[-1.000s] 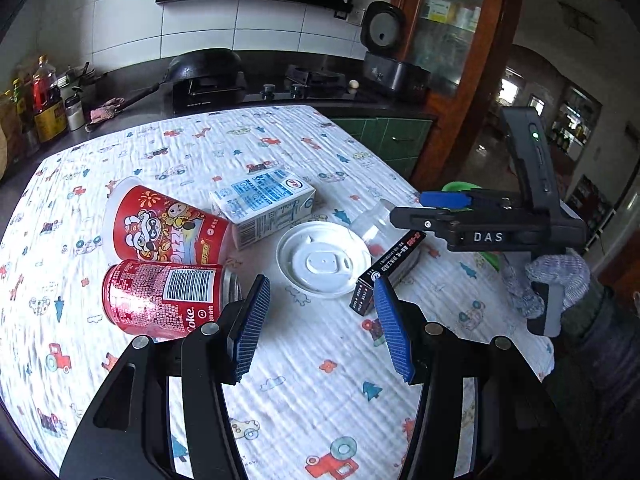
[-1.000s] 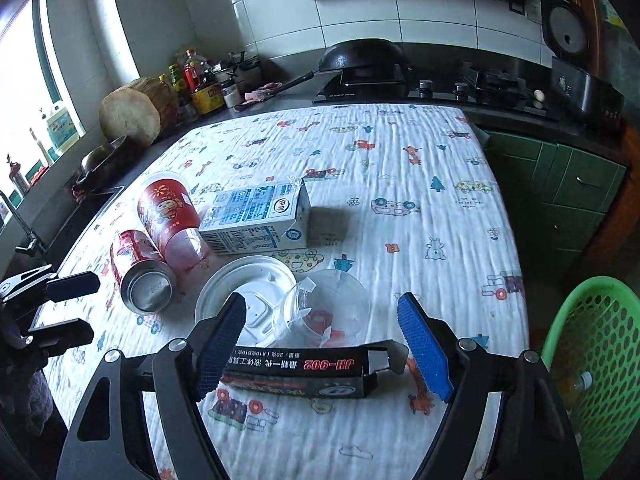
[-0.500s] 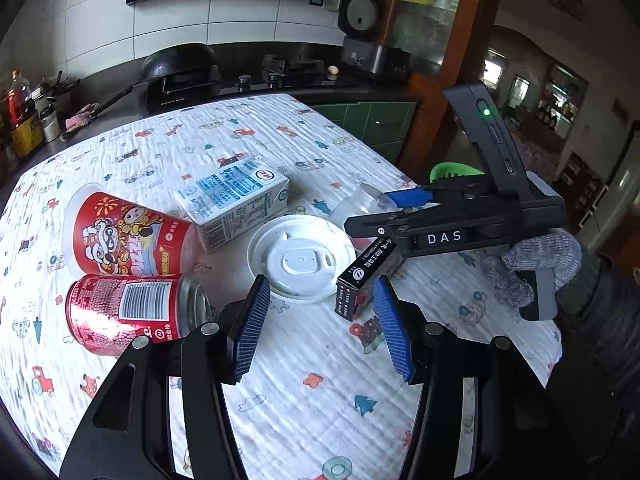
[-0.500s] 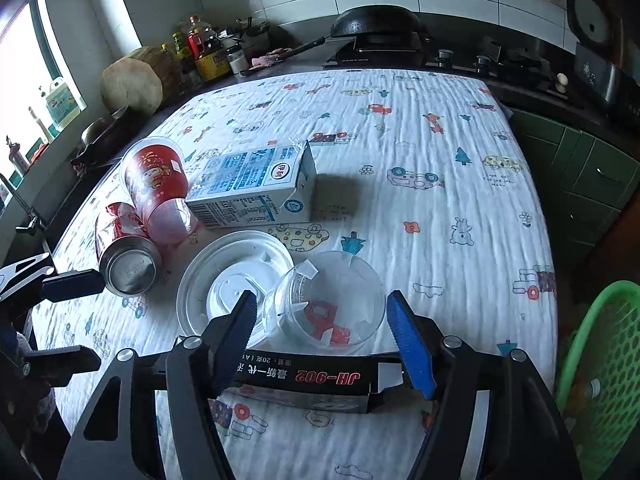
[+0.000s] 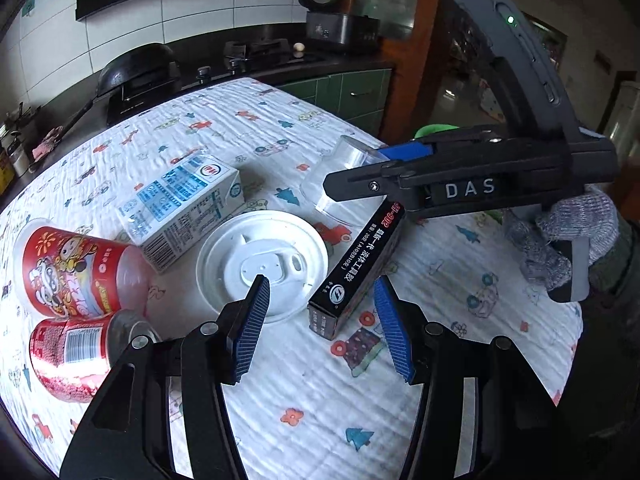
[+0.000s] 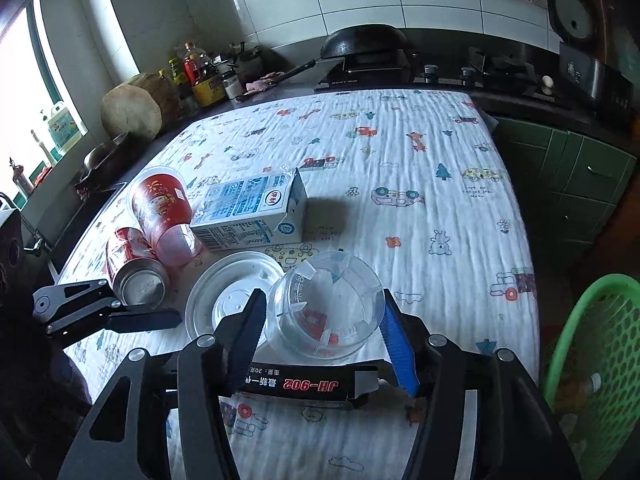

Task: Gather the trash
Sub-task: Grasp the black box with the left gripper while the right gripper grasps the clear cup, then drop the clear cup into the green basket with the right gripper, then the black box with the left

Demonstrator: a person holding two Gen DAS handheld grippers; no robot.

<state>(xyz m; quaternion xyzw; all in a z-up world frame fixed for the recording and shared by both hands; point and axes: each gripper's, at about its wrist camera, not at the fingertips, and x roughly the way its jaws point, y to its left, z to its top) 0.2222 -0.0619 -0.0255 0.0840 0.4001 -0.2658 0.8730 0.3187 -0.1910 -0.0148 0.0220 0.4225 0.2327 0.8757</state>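
Right gripper (image 6: 322, 336) fingers spread around clear cup (image 6: 326, 306) lying beside white lid (image 6: 232, 300); squeeze gently, thin plastic probably buckles. Left gripper (image 5: 320, 324) spread, empty, near lid.

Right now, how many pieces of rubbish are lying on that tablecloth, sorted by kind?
Cups: 2, the red printed cup and the clear plastic cup
Cans: 1, the red drink can
Cartons and boxes: 2, the milk carton and the black box
Lids: 1, the white lid
Total: 6
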